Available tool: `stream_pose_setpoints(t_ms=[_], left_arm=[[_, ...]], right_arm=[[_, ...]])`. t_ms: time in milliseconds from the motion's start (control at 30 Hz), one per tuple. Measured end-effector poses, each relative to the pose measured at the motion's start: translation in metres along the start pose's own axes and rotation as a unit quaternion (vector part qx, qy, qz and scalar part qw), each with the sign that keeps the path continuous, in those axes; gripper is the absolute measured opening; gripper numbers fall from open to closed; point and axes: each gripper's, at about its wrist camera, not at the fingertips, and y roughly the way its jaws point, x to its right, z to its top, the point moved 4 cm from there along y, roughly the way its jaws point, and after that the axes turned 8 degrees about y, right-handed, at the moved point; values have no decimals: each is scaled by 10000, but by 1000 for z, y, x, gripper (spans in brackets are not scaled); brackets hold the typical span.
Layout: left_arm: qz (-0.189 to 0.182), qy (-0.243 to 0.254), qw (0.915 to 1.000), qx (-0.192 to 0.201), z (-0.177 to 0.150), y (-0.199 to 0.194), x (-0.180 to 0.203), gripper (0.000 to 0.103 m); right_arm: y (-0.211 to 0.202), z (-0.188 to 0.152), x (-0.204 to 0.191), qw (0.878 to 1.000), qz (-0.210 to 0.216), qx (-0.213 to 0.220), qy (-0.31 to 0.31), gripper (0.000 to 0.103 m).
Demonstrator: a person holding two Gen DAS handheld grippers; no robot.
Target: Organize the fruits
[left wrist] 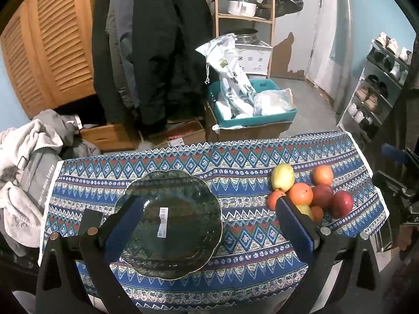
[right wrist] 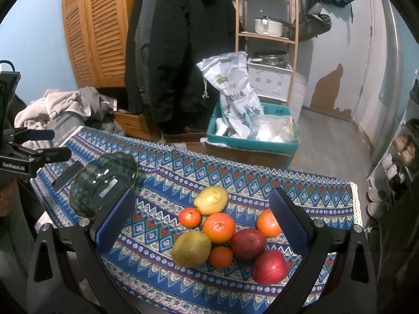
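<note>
I am hovering both tools over the tabletop [left wrist: 262, 162] with its blue zigzag-patterned cloth, and nothing is being carried yet, so I judge this to be the very start: no fruit is sitting on the dark green scalloped glass plate [left wrist: 199, 191], which is bare apart from a white barcode sticker.

Taking that plate as my landmark, the left gripper [left wrist: 207, 225] is hanging directly above it, jaws spread wide and holding nothing. The fruit pile is lying well to the right of the plate, all touching or nearly so: two yellow-green pears [right wrist: 210, 200], four oranges, the biggest being the round orange [right wrist: 219, 227] in the middle of the cluster, and two dark red apples [right wrist: 269, 267] on the side farthest from the plate.

The right gripper [right wrist: 201, 222] is poised over that cluster, jaws wide and empty, with most of the fruit showing between them.

I am thinking the next move calls for lowering the right tool onto one fruit at the pile's edge. The pear farthest from me looks the freest. The jaws need to close around it alone without nudging the neighbours, since round fruit will probably roll, then carry it leftward to the plate.
</note>
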Motion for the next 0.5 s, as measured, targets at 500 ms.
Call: stream_pose_setpoints(t_ms=[500], left_arm=[[-72, -44, 10000, -20, -3, 1, -2, 102]], right_arm=[[-1, 0, -2, 10000, -3, -1, -1, 100]])
